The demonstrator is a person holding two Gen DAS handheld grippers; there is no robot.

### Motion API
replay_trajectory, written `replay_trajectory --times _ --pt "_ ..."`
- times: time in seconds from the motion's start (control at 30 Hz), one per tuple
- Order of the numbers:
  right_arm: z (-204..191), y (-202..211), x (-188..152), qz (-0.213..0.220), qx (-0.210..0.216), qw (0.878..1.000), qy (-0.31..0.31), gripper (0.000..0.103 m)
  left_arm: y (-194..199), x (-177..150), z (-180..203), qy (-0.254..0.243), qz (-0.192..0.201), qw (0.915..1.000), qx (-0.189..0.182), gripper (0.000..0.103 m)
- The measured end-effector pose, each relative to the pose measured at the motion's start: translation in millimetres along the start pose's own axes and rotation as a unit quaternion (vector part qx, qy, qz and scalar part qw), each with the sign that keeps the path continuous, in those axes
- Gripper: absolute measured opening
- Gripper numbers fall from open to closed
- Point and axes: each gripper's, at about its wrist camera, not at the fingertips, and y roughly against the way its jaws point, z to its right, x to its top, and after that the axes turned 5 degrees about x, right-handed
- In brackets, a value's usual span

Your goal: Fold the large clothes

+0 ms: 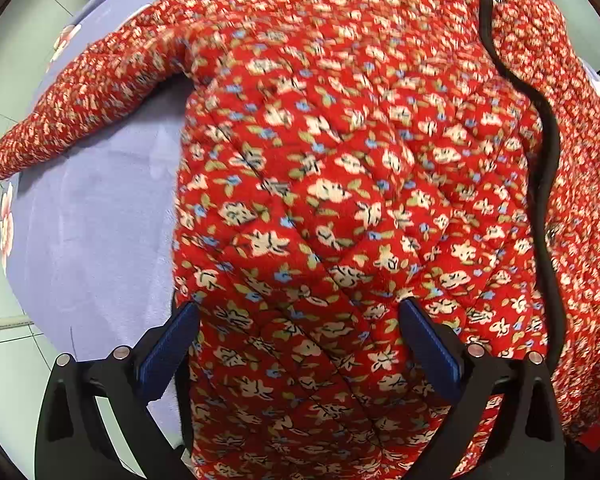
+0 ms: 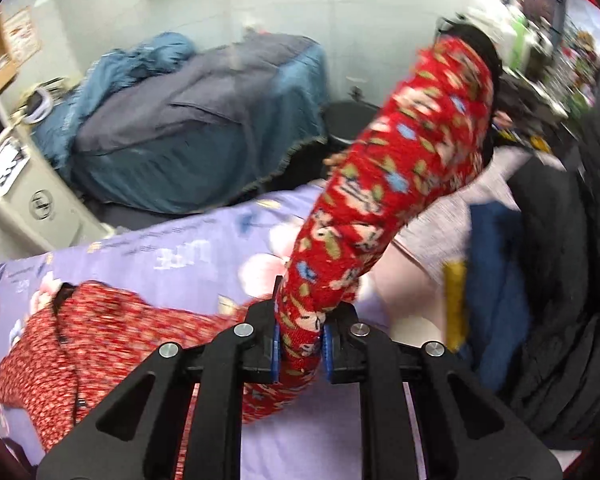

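Observation:
A red quilted floral jacket (image 1: pixel 340 160) with black trim lies spread on a lavender sheet (image 1: pixel 100 220). One sleeve (image 1: pixel 80 96) stretches to the far left. My left gripper (image 1: pixel 300 344) is open, its blue pads (image 1: pixel 168 348) set on either side of the jacket's near hem. My right gripper (image 2: pixel 300 348) is shut on the jacket's other sleeve (image 2: pixel 388 184) and holds it lifted, the black-lined cuff pointing up and away. The jacket body (image 2: pixel 80 332) lies low at left in the right wrist view.
A blue-grey blanket (image 2: pixel 188 120) covers furniture beyond the bed. A pile of dark clothes (image 2: pixel 552 260) and a blue garment (image 2: pixel 496 280) lie at the right. A beige cabinet (image 2: pixel 32 192) stands at left. Tiled floor (image 1: pixel 4 360) shows past the bed edge.

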Motion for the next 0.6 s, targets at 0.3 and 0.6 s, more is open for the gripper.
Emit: replay_trajectory --times 0.3,0.6 --pt "-181.0 4.6 -7.3 0.005 0.114 0.974 0.194 0.015 57.5 21.2 -25.9 0.017 0.081 0.9964 0.018 0.097" --pt "-333.0 -49.4 -110.4 -0.078 0.172 0.914 0.359 0.015 56.2 12.9 -55.1 0.044 0.078 0.9953 0.037 0.097"
